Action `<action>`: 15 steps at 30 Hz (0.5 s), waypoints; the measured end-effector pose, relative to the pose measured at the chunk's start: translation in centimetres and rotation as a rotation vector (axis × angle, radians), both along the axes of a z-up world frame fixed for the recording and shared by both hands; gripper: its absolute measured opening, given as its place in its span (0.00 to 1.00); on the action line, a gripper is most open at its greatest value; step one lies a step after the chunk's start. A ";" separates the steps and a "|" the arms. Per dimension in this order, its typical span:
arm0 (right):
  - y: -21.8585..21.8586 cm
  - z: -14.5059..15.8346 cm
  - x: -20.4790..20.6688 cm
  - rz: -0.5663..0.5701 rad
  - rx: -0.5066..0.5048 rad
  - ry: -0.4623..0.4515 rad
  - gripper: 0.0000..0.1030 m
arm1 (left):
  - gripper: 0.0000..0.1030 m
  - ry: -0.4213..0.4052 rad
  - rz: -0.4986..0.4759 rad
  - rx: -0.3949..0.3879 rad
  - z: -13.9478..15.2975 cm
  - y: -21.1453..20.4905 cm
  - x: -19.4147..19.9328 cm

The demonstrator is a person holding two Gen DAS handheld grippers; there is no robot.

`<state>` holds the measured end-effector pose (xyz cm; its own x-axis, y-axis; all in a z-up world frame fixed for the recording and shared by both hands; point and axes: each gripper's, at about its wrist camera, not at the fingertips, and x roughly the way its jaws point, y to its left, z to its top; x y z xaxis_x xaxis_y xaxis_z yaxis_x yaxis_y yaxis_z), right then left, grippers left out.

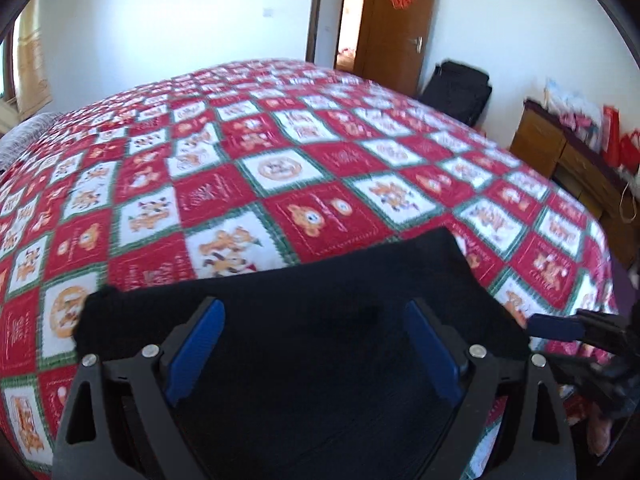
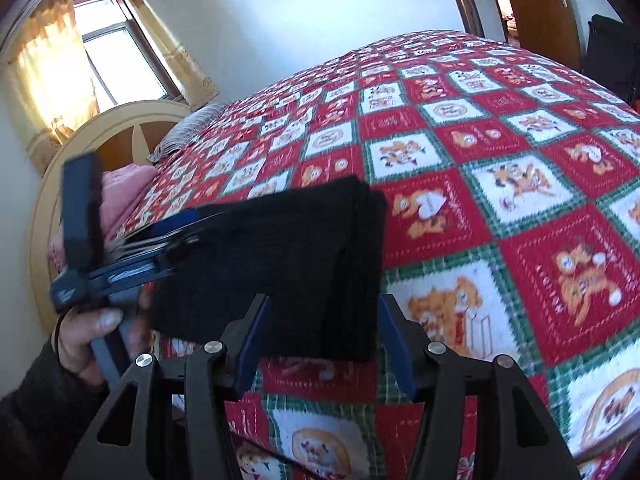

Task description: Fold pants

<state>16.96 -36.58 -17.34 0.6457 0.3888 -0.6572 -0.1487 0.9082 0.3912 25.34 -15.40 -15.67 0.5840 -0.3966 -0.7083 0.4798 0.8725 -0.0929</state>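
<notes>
Left wrist view: pants (image 1: 304,280) folded, black, on bed (image 1: 280,168); near part hidden behind left gripper (image 1: 312,344), jaws wide, pants lying between.
Right wrist view: right gripper (image 2: 320,340) jaws half-wide around pants edge; contact unclear, blurred.

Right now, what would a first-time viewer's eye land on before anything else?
The red, white and green patchwork quilt fills both views, covering the whole bed. Against it, the folded black pants stand out at the near edge, sitting between the fingers of the right gripper and the left gripper. A bright curtained window glows behind the headboard.
</notes>
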 end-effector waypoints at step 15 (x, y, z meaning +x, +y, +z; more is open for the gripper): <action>-2.4 -1.9 1.2 0.007 0.083 0.047 0.25 | 0.94 0.021 -0.001 -0.063 -0.2 -0.8 0.4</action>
<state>18.17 -38.94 -19.21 0.6121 0.4470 -0.6523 -0.1342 0.8717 0.4713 25.73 -16.24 -15.83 0.5687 -0.4416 -0.6939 0.4780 0.8640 -0.1581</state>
